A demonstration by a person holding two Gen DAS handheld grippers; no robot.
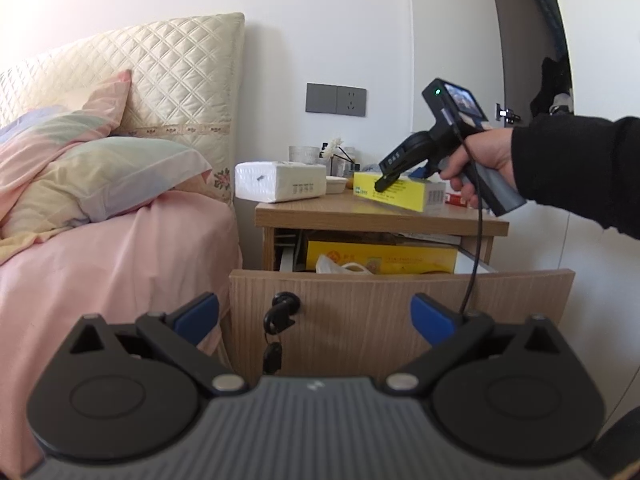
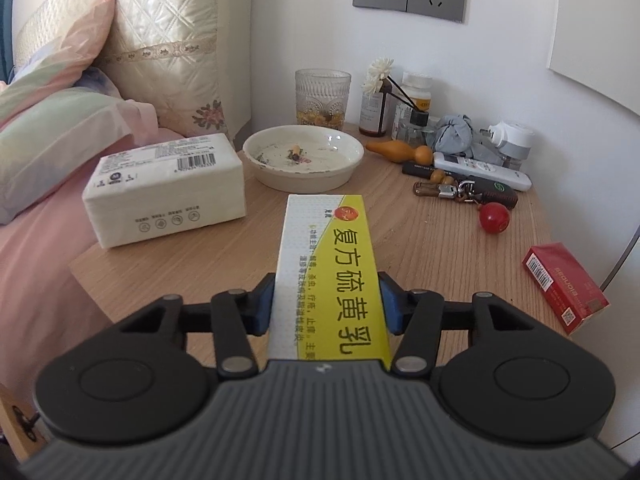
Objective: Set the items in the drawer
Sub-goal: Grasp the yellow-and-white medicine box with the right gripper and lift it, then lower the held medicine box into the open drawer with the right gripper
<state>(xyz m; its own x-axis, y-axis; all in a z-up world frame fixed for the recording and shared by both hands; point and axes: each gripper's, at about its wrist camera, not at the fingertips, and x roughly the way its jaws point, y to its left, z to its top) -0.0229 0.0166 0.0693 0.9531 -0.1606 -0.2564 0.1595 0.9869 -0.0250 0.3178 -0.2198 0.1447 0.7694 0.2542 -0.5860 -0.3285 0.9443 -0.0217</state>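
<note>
My right gripper (image 2: 326, 304) is shut on a long yellow and white medicine box (image 2: 332, 264) and holds it just over the wooden nightstand top (image 2: 208, 256). The same box (image 1: 396, 192) and right gripper (image 1: 384, 184) show in the left wrist view above the nightstand. Below it the drawer (image 1: 400, 304) is pulled open, with a yellow box (image 1: 380, 258) and a white plastic bag (image 1: 340, 266) inside. My left gripper (image 1: 316, 316) is open and empty, in front of the drawer front, with a key (image 1: 280, 312) in its lock.
On the nightstand stand a tissue pack (image 2: 164, 190), a white ashtray bowl (image 2: 304, 156), a glass (image 2: 322, 96), bottles (image 2: 376, 108), a remote (image 2: 480, 168), keys with a red ball (image 2: 472, 196) and a red cigarette pack (image 2: 564, 284). The bed (image 1: 100, 248) is at the left.
</note>
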